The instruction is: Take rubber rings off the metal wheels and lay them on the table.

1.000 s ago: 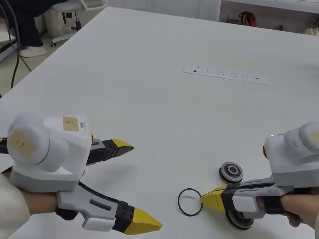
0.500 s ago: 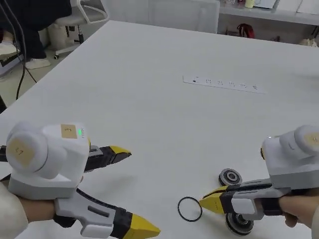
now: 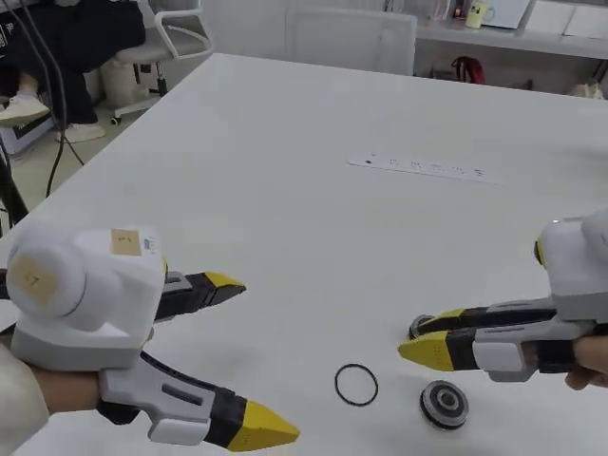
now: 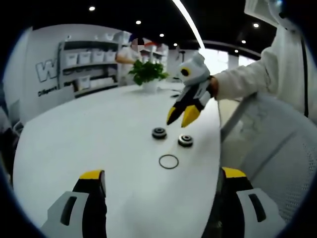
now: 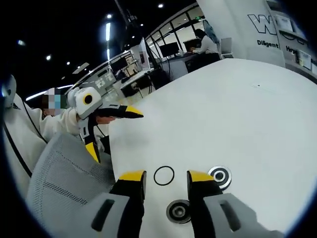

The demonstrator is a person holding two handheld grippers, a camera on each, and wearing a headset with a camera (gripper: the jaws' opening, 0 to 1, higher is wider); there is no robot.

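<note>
A thin black rubber ring (image 3: 356, 385) lies flat on the white table (image 3: 313, 190). One metal wheel (image 3: 444, 402) lies just right of it. A second wheel (image 3: 418, 326) is partly hidden behind my right gripper (image 3: 429, 334), which hovers above the table with its jaws a little apart and nothing between them. My left gripper (image 3: 245, 357) hangs wide open and empty at the near left. In the left gripper view the ring (image 4: 168, 161), both wheels (image 4: 159, 133) (image 4: 185, 141) and the right gripper (image 4: 180, 118) lie ahead. In the right gripper view the ring (image 5: 164, 167) lies beyond the jaws, one wheel (image 5: 178, 210) below them, the other wheel (image 5: 219, 175) to the right.
A white power strip (image 3: 423, 167) lies flat further back on the table. Office chairs (image 3: 157, 24) stand past the far left corner, and the table's left edge (image 3: 85, 161) runs diagonally. A potted plant (image 4: 146, 74) stands at the table's other end.
My right gripper has lifted up and to the right, away from the ring, uncovering the near wheel. The ring stays flat on the table. The head camera has tilted upward.
</note>
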